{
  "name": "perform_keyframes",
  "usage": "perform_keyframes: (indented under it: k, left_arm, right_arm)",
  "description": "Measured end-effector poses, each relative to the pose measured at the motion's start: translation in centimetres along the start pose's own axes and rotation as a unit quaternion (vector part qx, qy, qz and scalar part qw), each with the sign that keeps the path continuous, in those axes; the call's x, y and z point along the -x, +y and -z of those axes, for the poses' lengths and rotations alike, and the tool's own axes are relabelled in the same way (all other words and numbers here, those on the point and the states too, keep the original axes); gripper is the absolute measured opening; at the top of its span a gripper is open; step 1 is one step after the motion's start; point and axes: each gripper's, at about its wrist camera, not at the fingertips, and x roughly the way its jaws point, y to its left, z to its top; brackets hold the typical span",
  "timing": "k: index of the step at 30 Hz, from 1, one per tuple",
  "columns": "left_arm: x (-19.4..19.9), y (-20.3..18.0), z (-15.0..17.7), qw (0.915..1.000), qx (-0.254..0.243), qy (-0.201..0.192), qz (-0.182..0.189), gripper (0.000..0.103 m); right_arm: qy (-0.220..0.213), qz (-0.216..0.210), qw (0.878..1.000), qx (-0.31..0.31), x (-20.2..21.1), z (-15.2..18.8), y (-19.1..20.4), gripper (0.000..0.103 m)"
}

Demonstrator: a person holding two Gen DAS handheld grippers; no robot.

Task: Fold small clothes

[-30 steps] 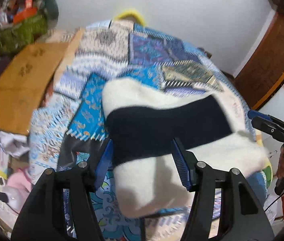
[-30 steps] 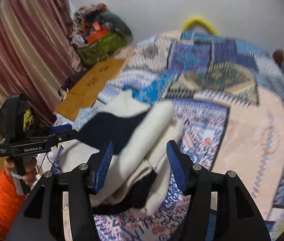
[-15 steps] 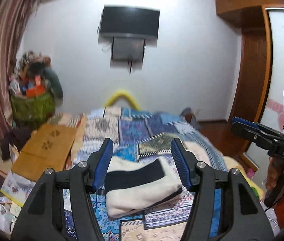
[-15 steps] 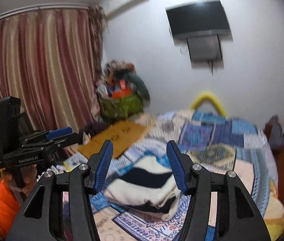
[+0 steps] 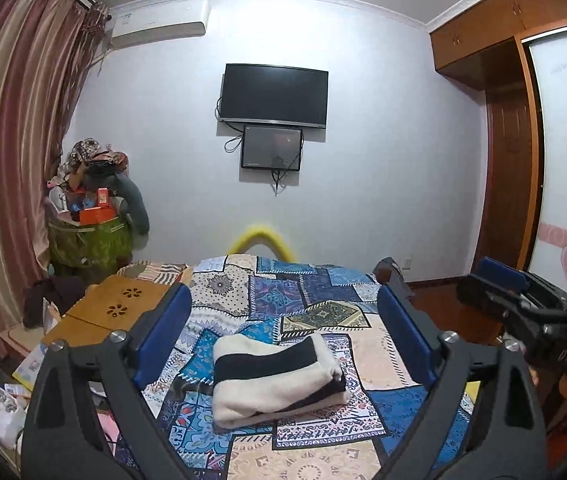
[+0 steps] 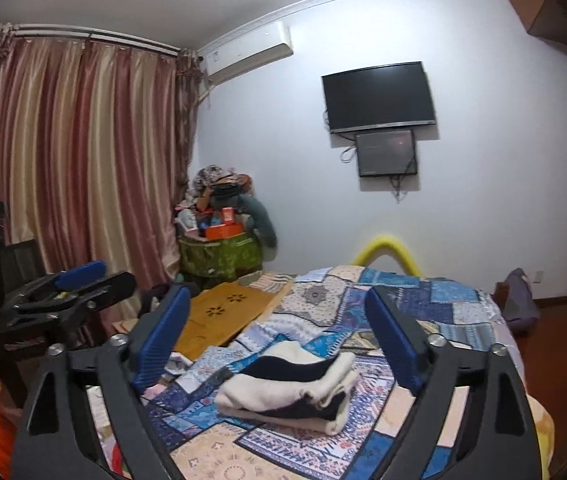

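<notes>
A folded cream and black striped garment point(image 5: 275, 380) lies in a neat bundle on the patchwork bedspread point(image 5: 323, 304). It also shows in the right wrist view point(image 6: 291, 388). My left gripper point(image 5: 283, 336) is open and empty, held back from and above the bundle. My right gripper point(image 6: 279, 344) is open and empty too, likewise back from the bundle. The right gripper shows at the right edge of the left wrist view point(image 5: 523, 312), and the left gripper at the left edge of the right wrist view point(image 6: 63, 296).
A wooden lap table point(image 5: 115, 312) lies at the bed's left side. A green basket piled with clutter point(image 5: 87, 240) stands by the striped curtain point(image 6: 63, 160). A television point(image 5: 273, 96) hangs on the far wall. A wooden wardrobe point(image 5: 503, 160) stands at the right.
Both grippers have let go of the folded garment and pulled back and up from it. The bundle now lies alone on the bed, and the jaws have opened wider.
</notes>
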Motion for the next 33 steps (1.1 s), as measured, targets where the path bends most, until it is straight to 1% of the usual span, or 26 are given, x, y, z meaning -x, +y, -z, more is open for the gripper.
perform_keyframes:
  k: [1,2,4,7,13,18,33]
  left_arm:
    - [0.2,-0.1,0.0,1.0000,-0.001,0.000,-0.001,0.096]
    - [0.2,-0.1,0.1,1.0000,-0.001,0.001,-0.001,0.097]
    - [0.3,-0.2,0.2,1.0000,0.001,0.000,0.001,0.099]
    - [0.5,-0.4,0.3,1.0000,0.002,-0.001,0.002,0.100]
    - [0.6,-0.8,0.7,1.0000,-0.006,-0.004,-0.004,0.102]
    - [0.6,-1.0,1.0,1.0000,-0.008,-0.001,-0.004,0.102]
    - [-0.3,-0.8,1.5,0.9999,-0.008,0.011,-0.007,0.103]
  right_arm:
    - [0.001,0.005,1.000,0.002,0.0,0.1,0.0,0.096]
    - [0.002,0.008,1.000,0.004,0.1,0.1,0.1,0.097]
    - [0.003,0.011,1.000,0.004,0.0,0.2,0.1,0.098]
    - [0.004,0.013,1.000,-0.001,0.1,0.3,-0.1,0.100]
    - [0.003,0.012,1.000,0.000,0.7,0.6,0.0,0.101]
    - [0.004,0.010,1.000,-0.004,0.8,0.8,0.0,0.101]
    - [0.019,0.023,1.000,-0.006,1.0,1.2,0.1,0.102]
